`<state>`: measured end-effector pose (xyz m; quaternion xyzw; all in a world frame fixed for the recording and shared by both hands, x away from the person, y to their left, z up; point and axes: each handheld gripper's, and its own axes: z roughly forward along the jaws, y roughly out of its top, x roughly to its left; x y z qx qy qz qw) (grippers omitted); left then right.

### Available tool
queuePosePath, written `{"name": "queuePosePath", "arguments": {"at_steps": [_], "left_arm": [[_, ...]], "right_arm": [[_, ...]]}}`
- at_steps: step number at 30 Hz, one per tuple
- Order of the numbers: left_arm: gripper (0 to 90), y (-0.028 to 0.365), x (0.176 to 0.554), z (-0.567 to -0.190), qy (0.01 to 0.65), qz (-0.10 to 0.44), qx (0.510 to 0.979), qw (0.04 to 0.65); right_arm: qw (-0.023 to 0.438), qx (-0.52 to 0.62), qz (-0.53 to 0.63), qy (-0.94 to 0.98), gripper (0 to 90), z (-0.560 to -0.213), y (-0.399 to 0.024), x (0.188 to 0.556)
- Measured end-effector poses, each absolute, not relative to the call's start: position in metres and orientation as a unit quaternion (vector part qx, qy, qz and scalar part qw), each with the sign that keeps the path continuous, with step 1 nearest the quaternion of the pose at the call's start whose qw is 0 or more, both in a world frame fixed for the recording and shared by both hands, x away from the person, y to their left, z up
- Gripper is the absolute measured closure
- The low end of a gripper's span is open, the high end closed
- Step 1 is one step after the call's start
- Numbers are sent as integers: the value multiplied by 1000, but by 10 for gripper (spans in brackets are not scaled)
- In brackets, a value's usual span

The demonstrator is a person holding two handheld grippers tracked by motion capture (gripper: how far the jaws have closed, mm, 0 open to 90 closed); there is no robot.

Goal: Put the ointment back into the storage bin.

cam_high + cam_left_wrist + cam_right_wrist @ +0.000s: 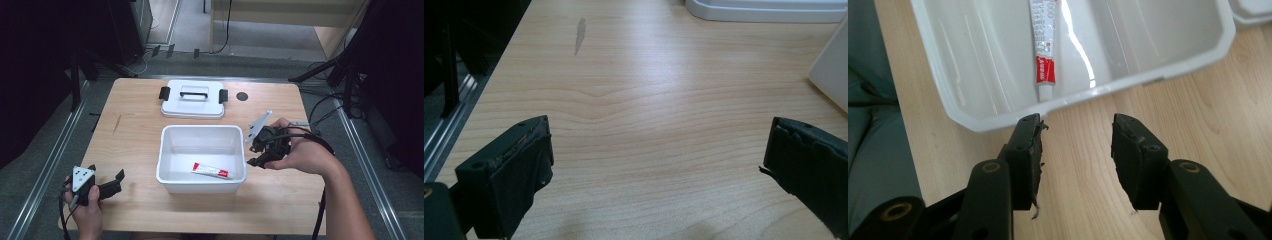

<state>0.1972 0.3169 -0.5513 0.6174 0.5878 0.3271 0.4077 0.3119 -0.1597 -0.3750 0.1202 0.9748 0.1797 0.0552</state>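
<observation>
High view: lid (192, 102) beyond bin (167, 155); right gripper view: tube (1044, 47) label.

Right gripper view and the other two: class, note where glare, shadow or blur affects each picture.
Right gripper view: a bright glare streak runs down the white bin beside the tube. Left gripper view: broad sheen on the table, near fingers soft. High view: surroundings dark, table evenly lit.

Bare surface (644, 100) lies ahead of the open left claw (656, 165), while the bin (978, 122) rim stands just beyond the parted right claw (1077, 145).
</observation>
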Motion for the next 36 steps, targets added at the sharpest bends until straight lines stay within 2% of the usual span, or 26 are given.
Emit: {"name": "queuePosePath", "arguments": {"at_steps": [9,23,26,29,31,33,36], "left_arm": [[3,317,197,-551,587,327,618,407],[3,316,197,-551,587,328,619,407],[3,316,197,-551,586,329,619,406],[3,316,197,-551,585,331,619,405],[3,315,197,-551,585,332,620,405],[3,315,197,-551,584,333,620,405],[3,315,197,-551,584,334,620,404]], "right_arm": [[64,204,224,951,490,-396,-197,311],[115,339,301,884,476,-451,-247,306],[117,363,317,869,482,-465,-257,303],[124,396,341,843,540,-476,-269,299],[144,405,361,827,504,-482,-278,296],[167,416,368,815,516,-487,-287,292],[174,439,393,789,488,-494,-301,285]]}}
